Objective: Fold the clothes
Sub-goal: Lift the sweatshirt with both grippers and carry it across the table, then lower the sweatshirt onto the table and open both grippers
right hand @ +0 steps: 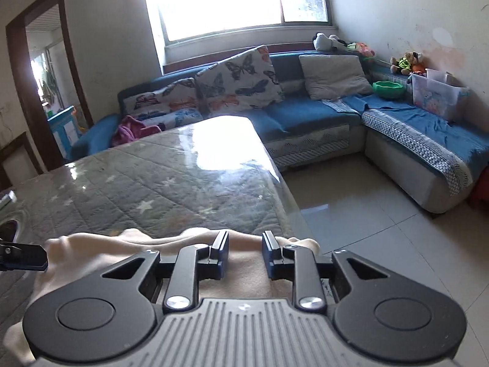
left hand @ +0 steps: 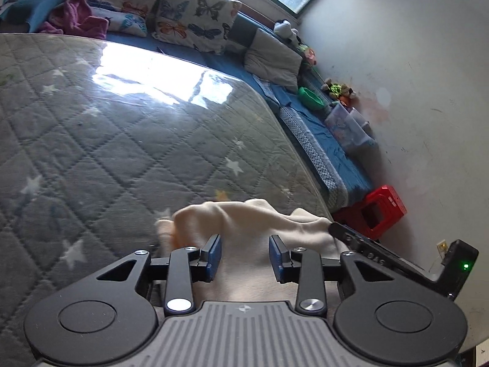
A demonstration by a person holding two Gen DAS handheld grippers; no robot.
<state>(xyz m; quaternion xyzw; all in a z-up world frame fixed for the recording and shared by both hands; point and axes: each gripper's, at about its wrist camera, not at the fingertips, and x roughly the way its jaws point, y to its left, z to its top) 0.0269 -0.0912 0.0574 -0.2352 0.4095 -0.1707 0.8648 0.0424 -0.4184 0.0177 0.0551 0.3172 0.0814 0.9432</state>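
Observation:
A cream garment (left hand: 244, 217) lies bunched at the near edge of a table with a grey quilted star cover (left hand: 122, 137). My left gripper (left hand: 245, 240) stands open over it; cloth shows in the gap, but the blue pads (left hand: 215, 255) do not press on it. In the right wrist view the same cream garment (right hand: 122, 241) spreads under my right gripper (right hand: 246, 235), which is also open with cloth below the gap. The right gripper's black tip (left hand: 336, 229) shows at the garment's right end, and the left gripper's tip (right hand: 24, 257) at its left end.
A blue corner sofa (right hand: 305, 113) with butterfly cushions (right hand: 238, 79) wraps the far side. On it sit a green bowl (right hand: 388, 88), a clear plastic box (right hand: 434, 94) and a purple cloth (right hand: 131, 128). A red stool (left hand: 382, 211) stands on the tiled floor (right hand: 366, 223) right of the table edge.

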